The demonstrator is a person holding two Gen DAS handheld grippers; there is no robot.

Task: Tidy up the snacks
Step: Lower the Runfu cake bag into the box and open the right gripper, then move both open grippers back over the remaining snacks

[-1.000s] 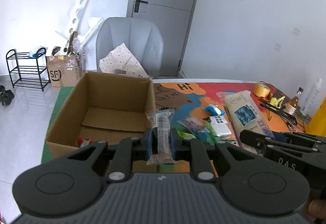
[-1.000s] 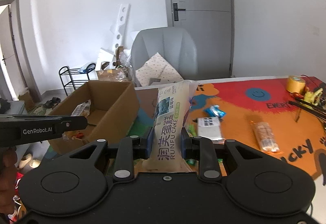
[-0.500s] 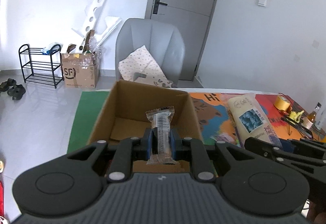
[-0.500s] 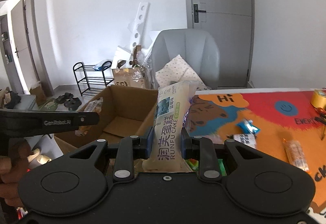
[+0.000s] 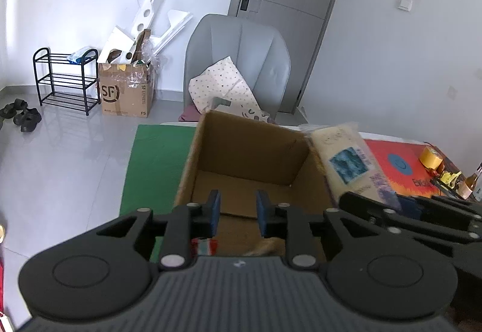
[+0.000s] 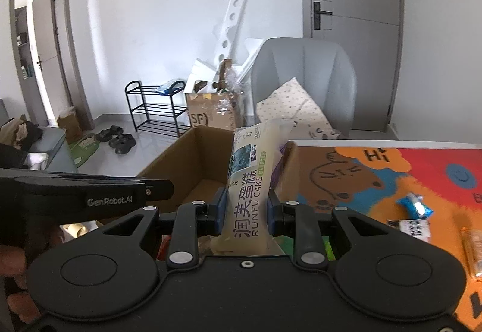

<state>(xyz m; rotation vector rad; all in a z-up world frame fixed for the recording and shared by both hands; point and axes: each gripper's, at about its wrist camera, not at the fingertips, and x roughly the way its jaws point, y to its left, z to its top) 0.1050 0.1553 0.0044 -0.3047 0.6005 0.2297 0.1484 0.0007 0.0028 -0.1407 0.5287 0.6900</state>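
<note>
An open cardboard box [image 5: 250, 148] [image 6: 192, 163] stands at the table's left end. My left gripper [image 5: 237, 213] hangs over the box, its jaws opening with nothing between the blue pads; the small clear snack packet is out of sight. A red-and-white wrapper [image 5: 205, 246] lies in the box just below the fingers. My right gripper [image 6: 244, 213] is shut on a pale cake packet [image 6: 251, 184] printed "RUNFU CAKE", held upright at the box's right wall. That same cake packet [image 5: 349, 163] shows at the right in the left wrist view.
Loose snacks [image 6: 414, 207] lie on the colourful mat [image 6: 391, 175] right of the box. A grey chair [image 5: 238, 60] with a spotted cushion stands behind the table. A shoe rack [image 5: 64, 78] and an SF carton [image 5: 126, 93] stand by the far wall. Tape and bottles [image 5: 470, 181] sit far right.
Both grippers moved left toward the box. The left gripper's jaws parted and the clear snack packet it held is gone from between them. The right keeps its cake packet.
</note>
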